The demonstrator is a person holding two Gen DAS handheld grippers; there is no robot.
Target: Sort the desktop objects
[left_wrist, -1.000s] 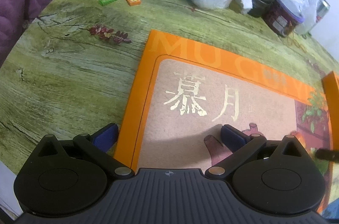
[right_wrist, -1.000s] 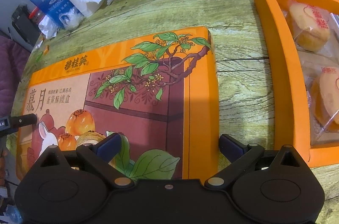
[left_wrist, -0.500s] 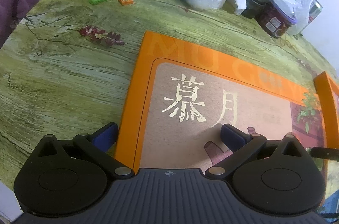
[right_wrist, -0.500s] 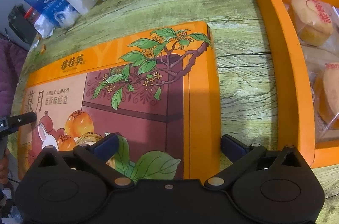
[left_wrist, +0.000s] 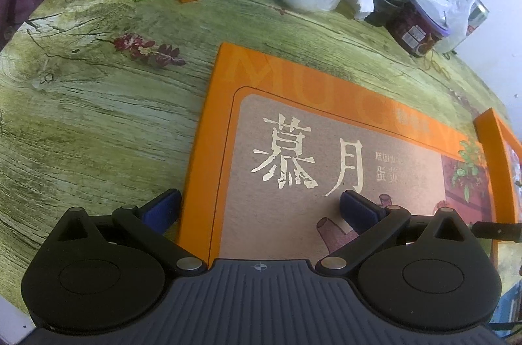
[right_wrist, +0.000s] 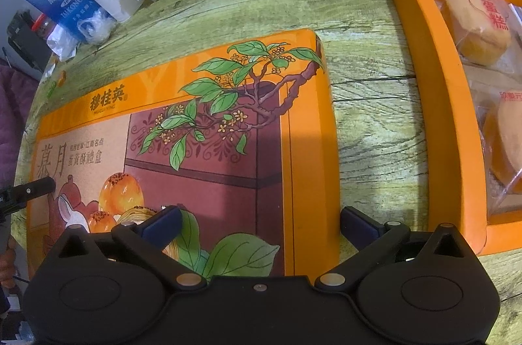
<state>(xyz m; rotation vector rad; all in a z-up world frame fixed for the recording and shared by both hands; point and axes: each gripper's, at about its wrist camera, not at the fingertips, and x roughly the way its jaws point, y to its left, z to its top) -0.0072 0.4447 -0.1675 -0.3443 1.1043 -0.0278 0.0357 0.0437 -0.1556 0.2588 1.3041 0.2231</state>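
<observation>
A flat orange cardboard box lid printed with leaves and gold characters lies on the green wood-grain table. The left gripper spreads wide over its left edge; the right gripper spreads wide over its right edge. An open orange tray of wrapped pastries sits beside it, apart.

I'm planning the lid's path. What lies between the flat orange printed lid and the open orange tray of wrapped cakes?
Nothing visible: only bare wood-grain tabletop separates the flat orange printed lid from the open orange tray.
</observation>
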